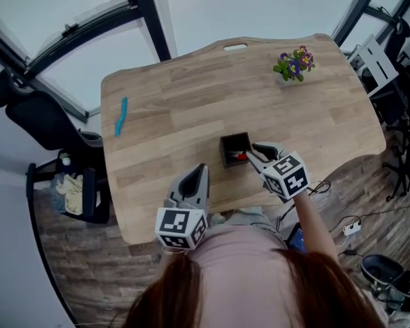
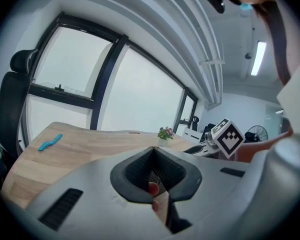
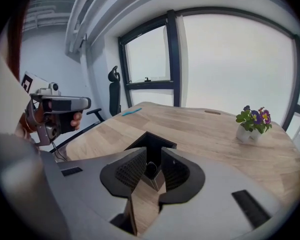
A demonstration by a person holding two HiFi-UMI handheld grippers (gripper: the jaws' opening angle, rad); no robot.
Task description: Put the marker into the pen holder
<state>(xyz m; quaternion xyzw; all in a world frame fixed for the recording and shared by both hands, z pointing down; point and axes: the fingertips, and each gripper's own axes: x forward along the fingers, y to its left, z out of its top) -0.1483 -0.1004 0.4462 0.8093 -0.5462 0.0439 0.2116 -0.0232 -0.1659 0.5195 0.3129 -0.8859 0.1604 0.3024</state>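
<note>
Over the pen holder [image 1: 227, 152], the marker [image 1: 242, 156] could be snagged and tipped out by the parted jaws of the right hand-held gripper [image 1: 251, 153].

Pale wooden table [image 1: 191, 101] standing on a dark plank floor [image 1: 89, 285]. Large dark-framed windows [image 3: 230, 59] beyond its far edge; black office chair [image 1: 34, 125] at left. Potted flowers [image 1: 294, 65] far right on the table. Ceiling strip light [image 2: 258, 58] lit.
</note>
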